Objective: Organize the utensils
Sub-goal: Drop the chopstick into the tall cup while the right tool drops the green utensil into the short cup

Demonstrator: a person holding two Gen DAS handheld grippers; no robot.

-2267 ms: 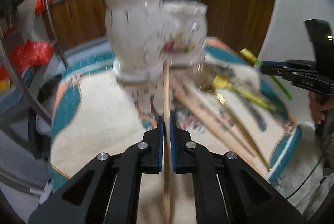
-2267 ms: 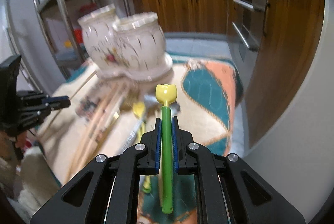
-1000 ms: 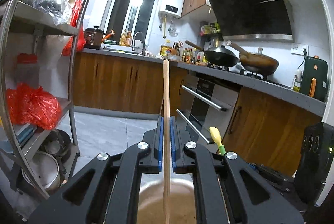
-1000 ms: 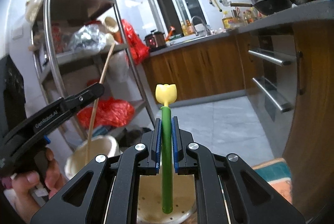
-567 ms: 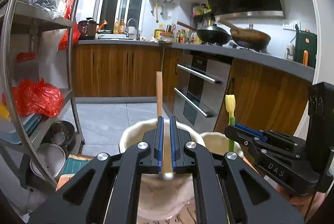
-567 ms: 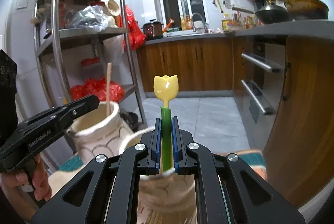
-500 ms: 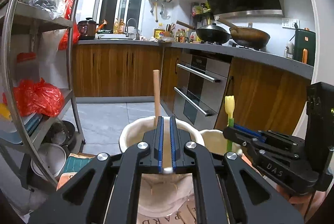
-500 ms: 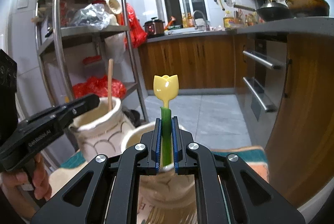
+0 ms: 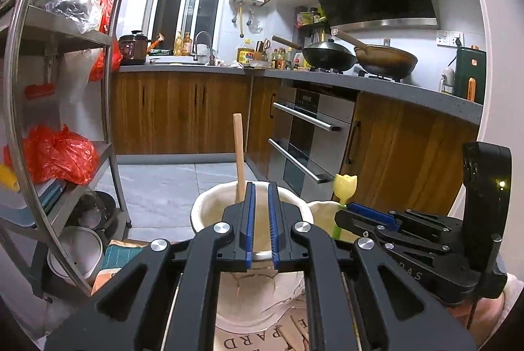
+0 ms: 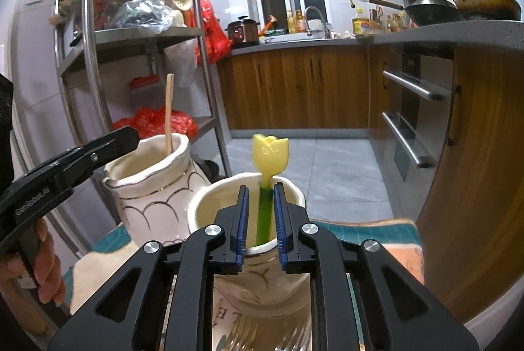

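Two utensils are sitting in jars now: one chopstick (image 9: 238, 154) is leaning in the taller jar (image 10: 150, 184), and one green stick w/ yellow tulip top (image 10: 269, 154) is standing in the shorter jar (image 10: 249, 213) just beside it. Both jars are standing on a mat (image 10: 376, 233), towards its far edge. The left gripper (image 9: 260, 220) is hanging over the taller jar, jaws parted narrowly, gripping nothing. The right gripper (image 10: 261, 220) is flanking the tulip stick, jaws apart, prob. not touching it. One fork is showing at the near edge of the mat (image 10: 242, 338), so at least that is waiting; other loose pcs can't be counted from here.
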